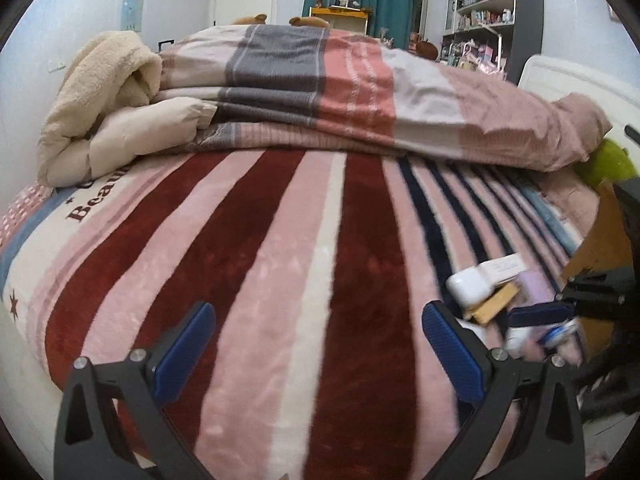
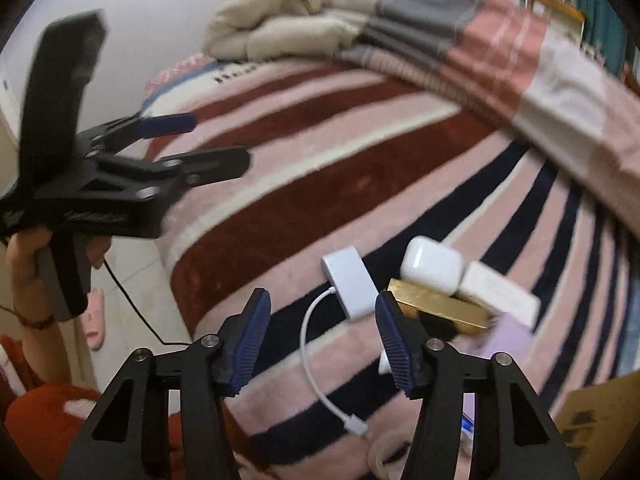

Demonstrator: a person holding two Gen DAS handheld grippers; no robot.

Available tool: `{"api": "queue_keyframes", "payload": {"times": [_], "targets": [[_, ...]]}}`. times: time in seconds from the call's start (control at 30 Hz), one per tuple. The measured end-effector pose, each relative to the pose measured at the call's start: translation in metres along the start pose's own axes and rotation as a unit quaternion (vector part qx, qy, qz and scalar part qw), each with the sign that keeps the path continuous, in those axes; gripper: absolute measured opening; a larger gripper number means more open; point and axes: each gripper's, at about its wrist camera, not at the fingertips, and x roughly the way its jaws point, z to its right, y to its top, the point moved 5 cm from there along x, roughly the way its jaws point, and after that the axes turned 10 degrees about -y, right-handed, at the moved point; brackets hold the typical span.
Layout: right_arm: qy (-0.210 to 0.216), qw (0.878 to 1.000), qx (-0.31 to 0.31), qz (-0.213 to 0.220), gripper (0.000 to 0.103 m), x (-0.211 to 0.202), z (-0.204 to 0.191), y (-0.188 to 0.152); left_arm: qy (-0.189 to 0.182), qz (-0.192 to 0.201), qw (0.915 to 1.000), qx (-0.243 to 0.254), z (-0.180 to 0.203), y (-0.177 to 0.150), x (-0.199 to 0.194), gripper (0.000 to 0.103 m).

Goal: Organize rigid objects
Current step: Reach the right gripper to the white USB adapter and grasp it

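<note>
Striped plush blanket (image 1: pixel 304 264) in dark red, pink, cream and navy covered the bed, with a folded plaid quilt (image 1: pixel 360 92) and a cream fleece bundle (image 1: pixel 108 80) piled at its far end, and shelves (image 1: pixel 484 4) of small goods stood against the back wall. Near the bed's edge lay a small heap of rigid things: a white earbud case (image 2: pixel 432 270) rested on a gold bar-shaped box (image 2: pixel 440 306) and against a white rectangular box (image 2: pixel 500 292), while a white adapter (image 2: pixel 352 286) with its trailing cable (image 2: pixel 320 364) lay just beside them. The right tongs (image 2: pixel 320 336) hovered over that cable with the jaws apart and nothing between them. The left tongs (image 1: pixel 316 348), gripped by the person's left hand (image 2: pixel 28 264), were held above bare blanket, well to the side of the heap, jaws likewise spread wide and holding nothing.
</note>
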Motion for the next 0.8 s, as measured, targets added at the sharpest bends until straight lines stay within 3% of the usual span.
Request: {"api": "queue_keyframes", "payload": {"times": [0.1, 0.23, 0.37, 0.5, 0.7, 0.8], "targets": [[0.013, 1.0, 0.01, -0.025, 0.036, 0.024, 0.007, 0.001, -0.007, -0.021, 0.9998, 0.003, -0.006, -0.007, 0.015, 0.103], [0.012, 0.998, 0.02, -0.053, 0.035, 0.041, 0.012, -0.001, -0.021, -0.027, 0.9994, -0.005, -0.01, -0.012, 0.025, 0.103], [0.01, 0.998, 0.031, -0.055, 0.038, 0.043, 0.013, 0.0, -0.026, -0.032, 0.9991, -0.007, -0.011, -0.014, 0.032, 0.103], [0.008, 0.997, 0.035, -0.063, 0.048, 0.047, 0.013, 0.0, -0.029, -0.034, 0.9989, -0.008, -0.01, -0.015, 0.033, 0.103], [-0.007, 0.997, 0.036, -0.07, 0.049, 0.057, 0.012, 0.002, -0.029, -0.035, 0.9989, -0.01, -0.012, -0.016, 0.031, 0.103], [-0.01, 0.996, 0.045, -0.079, 0.048, 0.062, 0.011, 0.001, -0.051, -0.038, 0.9978, -0.021, -0.012, -0.017, 0.028, 0.103]]}}
